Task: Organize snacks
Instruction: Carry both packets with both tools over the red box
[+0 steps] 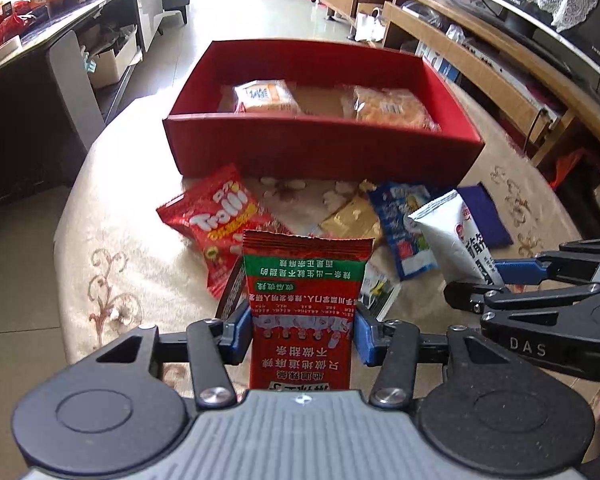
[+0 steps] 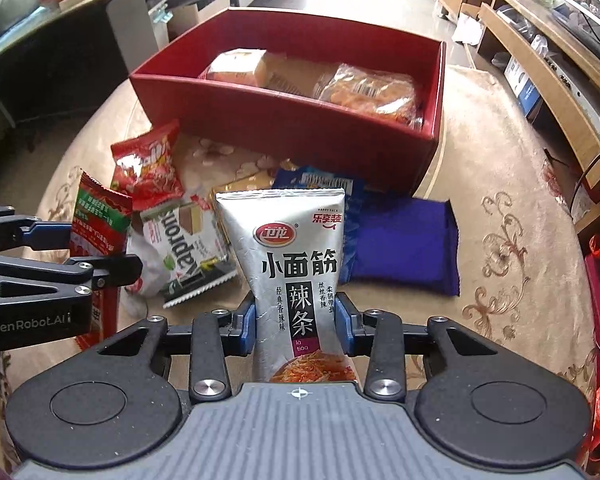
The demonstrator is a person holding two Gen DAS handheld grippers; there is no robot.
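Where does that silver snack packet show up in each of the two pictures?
Left wrist view: the silver packet is at the right edge, held in the right claw.
Right wrist view: silver packet at bottom centre, upright between the claw's blue pads.
Shared landmark: the red box behind it.

A red-and-green packet (image 1: 306, 280), a silver packet (image 2: 288, 248) and a plain red box (image 1: 320, 148) are seen on a beige scroll-patterned cloth (image 2: 500, 240).

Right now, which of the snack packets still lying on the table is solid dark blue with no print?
The plain dark-blue pillow-shaped packet, lying furthest right beside the red box; the red Trolli bag and other loose packets all carry printing.
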